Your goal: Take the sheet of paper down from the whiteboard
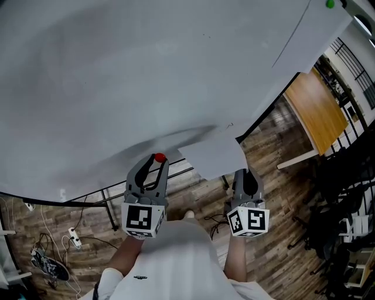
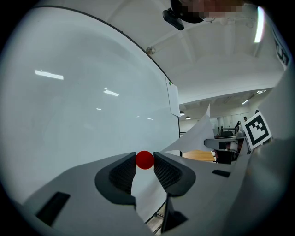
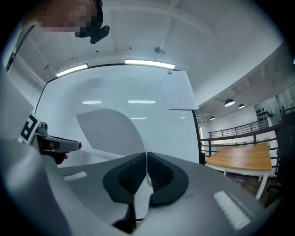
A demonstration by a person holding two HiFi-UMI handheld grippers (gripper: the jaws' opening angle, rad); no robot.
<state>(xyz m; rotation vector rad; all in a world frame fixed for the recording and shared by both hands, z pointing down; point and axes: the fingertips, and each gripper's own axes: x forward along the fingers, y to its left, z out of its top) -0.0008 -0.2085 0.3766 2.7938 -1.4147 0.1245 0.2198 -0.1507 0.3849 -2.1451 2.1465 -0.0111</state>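
**Both tongs closed at the whiteboard: one on a magnet, one on the paper**

The whiteboard (image 1: 117, 76) fills most of the head view, with wood-plank floor (image 1: 275, 193) showing beneath its lower edge. To the right, beyond the board, stands a wooden desk (image 1: 319, 108).

A second sheet (image 1: 304, 23) hangs flat at the far upper right of the board, with a green magnet (image 1: 330, 4) at its top.

The sheet of paper (image 1: 214, 155) sits at the board's lower edge, in front of the person. It is not lying flat. Its near part bows away from the surface, and in the right gripper view it curls up in a broad arc to the left of the jaws.

The right tongs (image 3: 147, 161) are closed on the edge of this sheet, and the thin paper runs between the two dark pads.

The left tongs (image 1: 157, 164), just beside the sheet's left edge, grip a red magnet (image 2: 144, 160) between their tips, a pad touching it on each side. Whether the magnet touches the board cannot be told.

A pair of shoes (image 1: 50, 266) lies on the floor at the lower left, beside some loose cables.
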